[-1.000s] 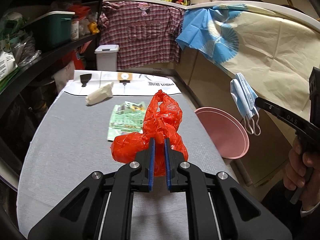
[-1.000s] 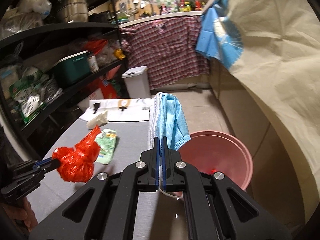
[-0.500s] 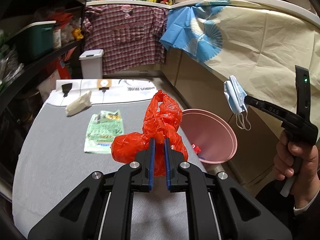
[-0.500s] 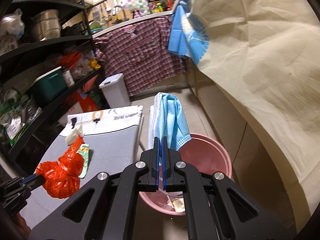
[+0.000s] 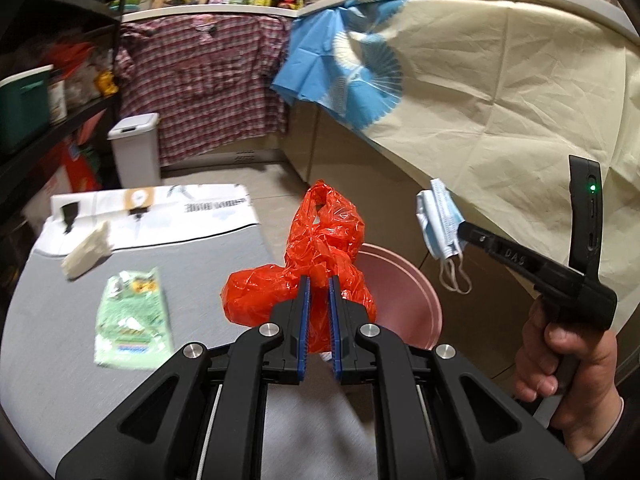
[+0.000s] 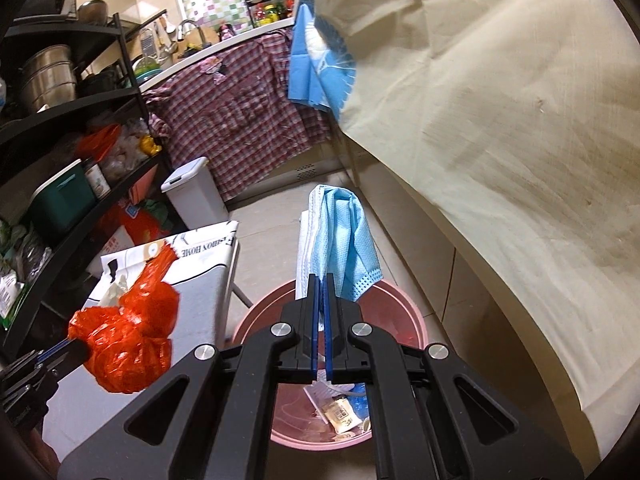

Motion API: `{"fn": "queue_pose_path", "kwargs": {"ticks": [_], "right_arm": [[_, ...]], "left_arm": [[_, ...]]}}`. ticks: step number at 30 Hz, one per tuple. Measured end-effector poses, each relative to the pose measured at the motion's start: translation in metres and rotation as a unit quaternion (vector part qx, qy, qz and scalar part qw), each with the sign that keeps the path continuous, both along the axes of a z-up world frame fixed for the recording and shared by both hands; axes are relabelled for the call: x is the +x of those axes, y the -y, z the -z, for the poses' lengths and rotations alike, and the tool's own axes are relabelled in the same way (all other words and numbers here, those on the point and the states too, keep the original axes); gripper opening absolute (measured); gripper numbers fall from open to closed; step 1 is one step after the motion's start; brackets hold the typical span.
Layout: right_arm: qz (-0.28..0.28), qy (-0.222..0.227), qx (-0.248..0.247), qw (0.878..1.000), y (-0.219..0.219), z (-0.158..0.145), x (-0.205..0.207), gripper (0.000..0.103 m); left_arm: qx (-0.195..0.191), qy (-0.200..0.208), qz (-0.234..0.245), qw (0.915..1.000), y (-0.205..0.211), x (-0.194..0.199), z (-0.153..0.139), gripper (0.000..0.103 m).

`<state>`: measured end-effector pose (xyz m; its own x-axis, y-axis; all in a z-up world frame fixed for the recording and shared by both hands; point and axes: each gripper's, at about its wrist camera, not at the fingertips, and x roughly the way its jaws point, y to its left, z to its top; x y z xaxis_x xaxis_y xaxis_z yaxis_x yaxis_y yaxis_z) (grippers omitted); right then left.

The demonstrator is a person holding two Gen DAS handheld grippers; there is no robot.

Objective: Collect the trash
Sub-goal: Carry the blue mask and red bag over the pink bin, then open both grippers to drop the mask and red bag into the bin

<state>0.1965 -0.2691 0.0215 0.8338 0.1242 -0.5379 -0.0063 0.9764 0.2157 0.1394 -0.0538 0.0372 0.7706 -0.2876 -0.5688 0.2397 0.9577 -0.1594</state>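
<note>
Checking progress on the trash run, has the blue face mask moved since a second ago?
Yes. In the right wrist view the blue face mask now hangs over the pink bin; a second ago it was beside the grey table, short of the bin.

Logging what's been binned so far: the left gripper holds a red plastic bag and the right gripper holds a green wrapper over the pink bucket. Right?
Not quite. The right gripper holds a blue face mask, as the right wrist view shows. The green wrapper lies on the table. The left gripper does hold the red plastic bag, by the pink bucket.
</note>
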Motion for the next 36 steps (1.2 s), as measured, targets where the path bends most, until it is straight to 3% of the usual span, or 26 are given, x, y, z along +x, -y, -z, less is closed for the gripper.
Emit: {"fn": "queue_pose_path", "kwargs": {"ticks": [11, 28, 31, 33, 36], "right_arm": [[0.019, -0.011, 0.001, 1.000, 0.008, 0.013, 0.018, 0.002], [0.013, -0.047, -0.010, 0.999, 0.006, 0.038, 0.051, 0.003], [0.012, -0.067, -0.014, 0.998, 0.004, 0.045, 0.059, 0.009], [0.020, -0.074, -0.015, 0.997, 0.006, 0.048, 0.061, 0.030], [0.023, -0.074, -0.010, 0.997, 0.007, 0.049, 0.060, 0.035]], "left_arm": [[0.000, -0.023, 0.039, 0.9990, 0.039, 0.042, 0.028, 0.009], [-0.002, -0.070, 0.057, 0.9959, 0.058, 0.077, 0.074, 0.009], [-0.013, -0.088, 0.062, 0.9941, 0.058, 0.082, 0.081, 0.013], [-0.022, -0.097, 0.061, 0.9931, 0.055, 0.082, 0.084, 0.017], [-0.024, -0.097, 0.053, 0.9936, 0.049, 0.078, 0.084, 0.021]]}}
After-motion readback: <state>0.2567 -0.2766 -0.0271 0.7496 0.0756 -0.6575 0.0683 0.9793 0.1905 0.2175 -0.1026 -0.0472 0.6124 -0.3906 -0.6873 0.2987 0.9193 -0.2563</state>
